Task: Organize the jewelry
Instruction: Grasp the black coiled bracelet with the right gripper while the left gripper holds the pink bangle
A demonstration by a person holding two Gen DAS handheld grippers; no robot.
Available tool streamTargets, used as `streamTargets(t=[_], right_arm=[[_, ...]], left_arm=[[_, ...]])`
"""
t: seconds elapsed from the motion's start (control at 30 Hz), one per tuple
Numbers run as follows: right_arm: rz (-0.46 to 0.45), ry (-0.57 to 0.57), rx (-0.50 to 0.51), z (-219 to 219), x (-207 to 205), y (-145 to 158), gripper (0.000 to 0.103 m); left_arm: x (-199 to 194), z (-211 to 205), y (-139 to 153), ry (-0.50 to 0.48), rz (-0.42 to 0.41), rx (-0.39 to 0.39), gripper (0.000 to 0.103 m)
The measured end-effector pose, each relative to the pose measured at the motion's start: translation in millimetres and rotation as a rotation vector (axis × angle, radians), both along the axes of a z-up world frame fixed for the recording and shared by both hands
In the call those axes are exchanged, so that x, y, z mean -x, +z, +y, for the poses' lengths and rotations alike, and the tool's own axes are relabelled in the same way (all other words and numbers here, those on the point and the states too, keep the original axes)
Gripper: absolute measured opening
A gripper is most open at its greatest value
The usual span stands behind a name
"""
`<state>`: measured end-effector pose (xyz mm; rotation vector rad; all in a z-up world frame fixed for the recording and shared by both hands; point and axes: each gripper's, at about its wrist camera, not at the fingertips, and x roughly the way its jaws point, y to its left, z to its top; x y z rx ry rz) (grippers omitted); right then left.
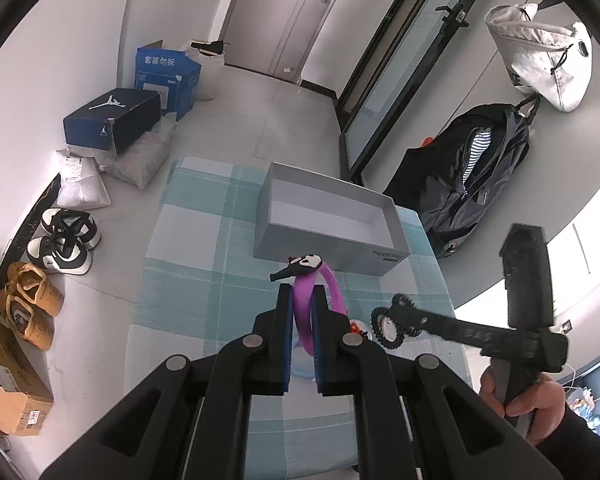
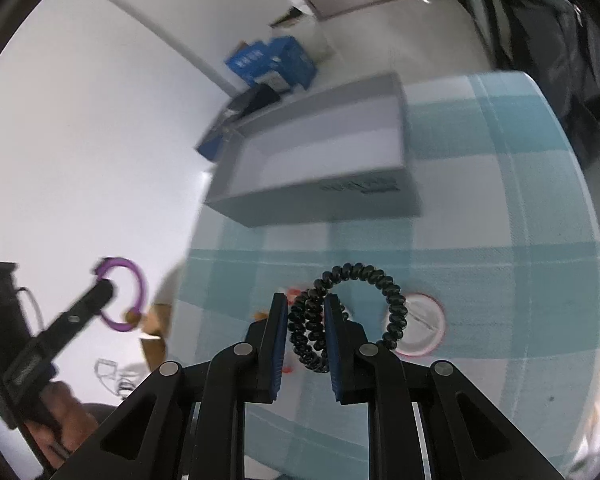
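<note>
purple bracelet (image 1: 304, 308) | clamped in left gripper (image 1: 302, 300) | black coil ties (image 2: 312, 332) clamped in right gripper (image 2: 306, 312)

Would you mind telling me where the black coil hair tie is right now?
The hair tie is clamped in the right gripper, held above the checked cloth, short of the open grey box.

Both wrist views look forward-down, close over checked cloth (image 1: 188, 248); share grey box (image 1: 300, 248), right view somewhat blurred.
</note>
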<state>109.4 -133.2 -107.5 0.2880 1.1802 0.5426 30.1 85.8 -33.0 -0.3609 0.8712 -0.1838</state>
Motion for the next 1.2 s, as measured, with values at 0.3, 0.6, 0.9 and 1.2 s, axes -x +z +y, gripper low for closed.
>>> streamTargets(t=[0.3, 0.6, 0.9, 1.2], right_arm=[[0.072, -0.039, -0.01, -5.7, -5.0, -16.7, 0.018], [0.183, -0.076, -0.112, -8.3, -9.3, -34.7, 0.021], [0.208, -0.124, -0.167, -15.6, -8.4, -36.3, 0.021], [0.239, -0.162, -0.178, -20.5, -10.1, -41.6, 0.033]], left_arm=[[-1.6, -4.9, -0.3, -0.014, 0.003, -0.003, 0.005], [-1.2, -5.1, -1.2, -0.014, 0.006, 0.001, 0.005], [-1.0, -3.9, -1.2, -0.015, 0.009, 0.005, 0.005], [-2.1, -4.3, -1.3, -0.016, 0.01, 0.006, 0.005]])
